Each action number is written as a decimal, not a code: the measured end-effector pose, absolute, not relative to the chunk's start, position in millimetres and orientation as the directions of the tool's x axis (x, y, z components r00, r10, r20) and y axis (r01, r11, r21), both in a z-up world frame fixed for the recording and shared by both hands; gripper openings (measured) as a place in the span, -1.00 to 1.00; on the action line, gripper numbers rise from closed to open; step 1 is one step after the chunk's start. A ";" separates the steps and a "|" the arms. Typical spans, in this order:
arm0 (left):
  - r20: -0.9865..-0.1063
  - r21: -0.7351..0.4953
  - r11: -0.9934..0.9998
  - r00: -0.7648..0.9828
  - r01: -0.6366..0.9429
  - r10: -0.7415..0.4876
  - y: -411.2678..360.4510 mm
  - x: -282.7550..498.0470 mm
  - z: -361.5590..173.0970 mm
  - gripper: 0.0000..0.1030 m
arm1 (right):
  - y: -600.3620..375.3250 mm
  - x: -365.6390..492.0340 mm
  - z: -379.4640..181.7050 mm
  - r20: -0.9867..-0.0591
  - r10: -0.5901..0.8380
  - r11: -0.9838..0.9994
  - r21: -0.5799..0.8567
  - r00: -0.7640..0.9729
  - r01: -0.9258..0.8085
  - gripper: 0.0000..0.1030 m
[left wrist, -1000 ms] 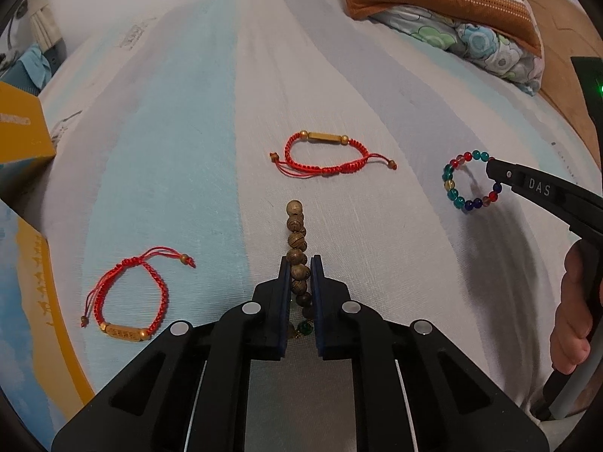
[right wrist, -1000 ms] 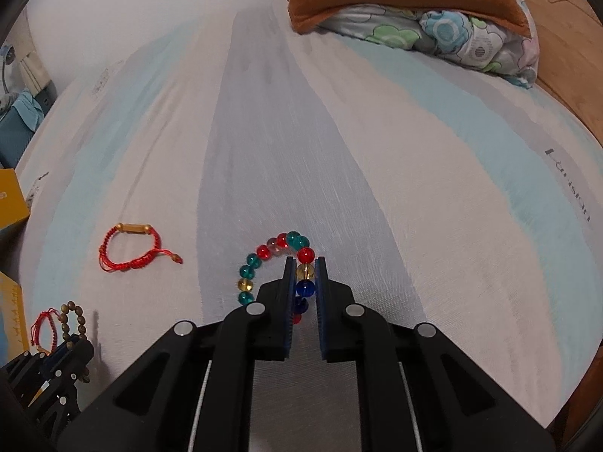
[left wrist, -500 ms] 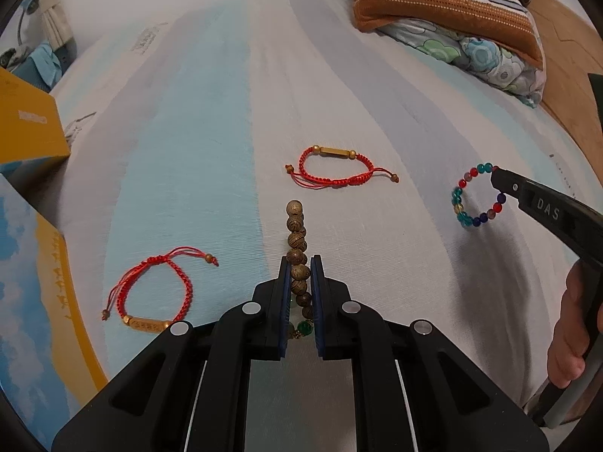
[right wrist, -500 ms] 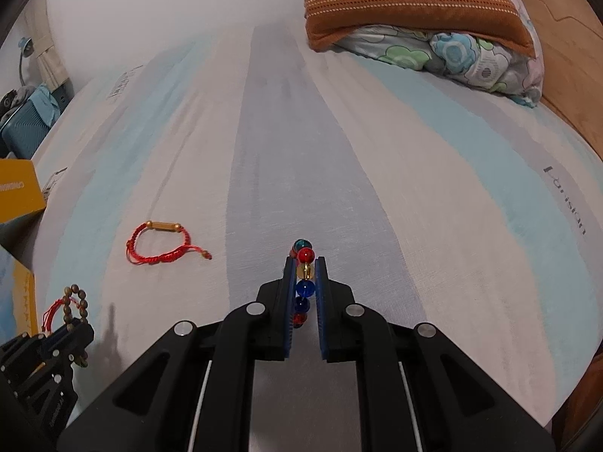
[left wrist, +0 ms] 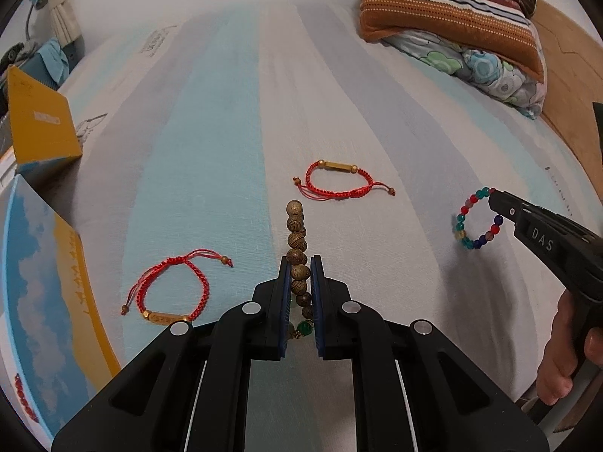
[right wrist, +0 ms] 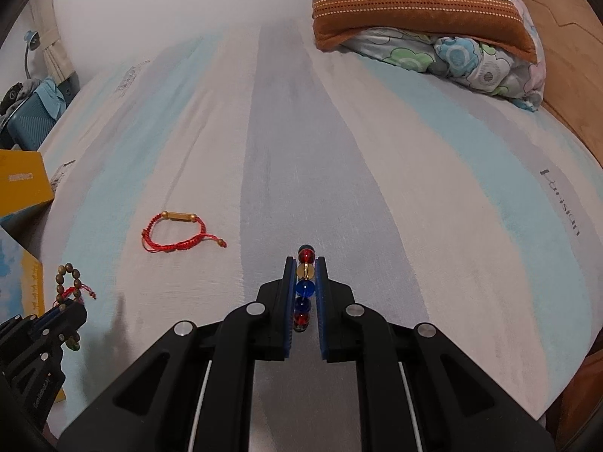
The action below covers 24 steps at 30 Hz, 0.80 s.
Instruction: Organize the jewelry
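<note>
My left gripper (left wrist: 299,267) is shut on a brown wooden bead bracelet (left wrist: 296,239), which stands edge-on between the fingers above the striped bedsheet (left wrist: 211,150). My right gripper (right wrist: 305,267) is shut on a multicoloured glass bead bracelet (right wrist: 305,288), lifted off the sheet; in the left wrist view that bracelet (left wrist: 476,218) hangs as a ring from the right gripper (left wrist: 493,197). Two red cord bracelets with gold bars lie flat on the sheet: one at centre (left wrist: 341,182), one at the lower left (left wrist: 169,293). The right wrist view shows the left gripper (right wrist: 71,303) holding the wooden beads (right wrist: 69,282).
An open yellow and blue box (left wrist: 49,290) sits at the left edge, with a yellow box (left wrist: 39,124) behind it. Folded blankets and a pillow (left wrist: 452,26) lie at the far right by the wooden headboard (left wrist: 565,86). A hand (left wrist: 565,350) grips the right tool's handle.
Both grippers have risen from the sheet with their bracelets. The coloured bead ring, earlier lying flat, now hangs edge-on in the right gripper. The red bracelets have not moved.
</note>
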<state>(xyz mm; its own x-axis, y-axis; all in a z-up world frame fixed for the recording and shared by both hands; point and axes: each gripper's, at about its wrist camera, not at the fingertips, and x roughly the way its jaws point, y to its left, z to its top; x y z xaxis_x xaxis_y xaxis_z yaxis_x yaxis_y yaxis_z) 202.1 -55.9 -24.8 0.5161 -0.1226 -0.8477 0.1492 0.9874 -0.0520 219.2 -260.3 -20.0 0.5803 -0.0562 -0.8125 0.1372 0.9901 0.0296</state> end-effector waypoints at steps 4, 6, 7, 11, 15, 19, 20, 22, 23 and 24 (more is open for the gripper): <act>-0.850 -0.055 0.988 0.512 0.143 -0.122 -54.1 198.8 -18.9 -0.81 | -257.2 214.1 -6.5 -0.805 -0.056 0.992 0.024 0.591 0.127 -0.82; -0.849 -0.058 0.988 0.514 0.141 -0.123 -53.0 196.9 -15.0 -0.81 | -253.7 211.5 0.2 -0.805 -0.059 0.993 0.015 0.591 0.120 -0.82; -0.847 -0.055 0.989 0.518 0.138 -0.119 -51.8 195.0 -11.6 -0.81 | -251.6 210.2 3.7 -0.804 -0.058 0.993 0.013 0.592 0.115 -0.82; -0.839 -0.053 0.991 0.532 0.125 -0.112 -45.2 188.4 1.8 -0.81 | -242.3 205.1 18.4 -0.797 -0.064 0.995 -0.003 0.601 0.102 -0.82; -0.832 -0.050 0.992 0.544 0.113 -0.104 -34.0 180.0 16.0 -0.81 | -231.2 198.3 33.4 -0.787 -0.064 0.996 -0.010 0.614 0.091 -0.82; -0.830 -0.047 0.994 0.551 0.094 -0.091 -21.2 173.5 26.9 -0.81 | -217.9 190.5 48.6 -0.776 -0.057 0.997 -0.011 0.628 0.077 -0.82; -0.828 -0.046 0.995 0.553 0.089 -0.088 -17.3 171.2 29.7 -0.81 | -213.8 188.6 52.3 -0.775 -0.053 0.997 -0.009 0.630 0.072 -0.82; -0.824 -0.047 0.996 0.560 0.079 -0.084 -9.3 166.5 36.3 -0.81 | -206.2 186.0 58.3 -0.771 -0.049 0.998 -0.012 0.635 0.063 -0.82; -0.821 -0.052 0.996 0.565 0.078 -0.087 -4.8 163.9 39.8 -0.81 | -201.5 184.5 61.6 -0.769 -0.047 0.998 -0.013 0.638 0.057 -0.82; -0.819 -0.050 0.996 0.567 0.077 -0.085 -2.2 162.5 41.8 -0.81 | -196.5 182.9 64.7 -0.767 -0.045 0.999 -0.015 0.640 0.052 -0.82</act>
<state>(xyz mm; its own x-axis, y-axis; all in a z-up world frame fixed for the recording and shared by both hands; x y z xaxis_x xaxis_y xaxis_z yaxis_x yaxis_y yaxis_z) 162.5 -2.2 41.8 0.5669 -0.0849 -0.8194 0.0770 0.9958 -0.0500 182.9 -196.5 64.7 0.6403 -0.0449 -0.7668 0.0521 0.9985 -0.0149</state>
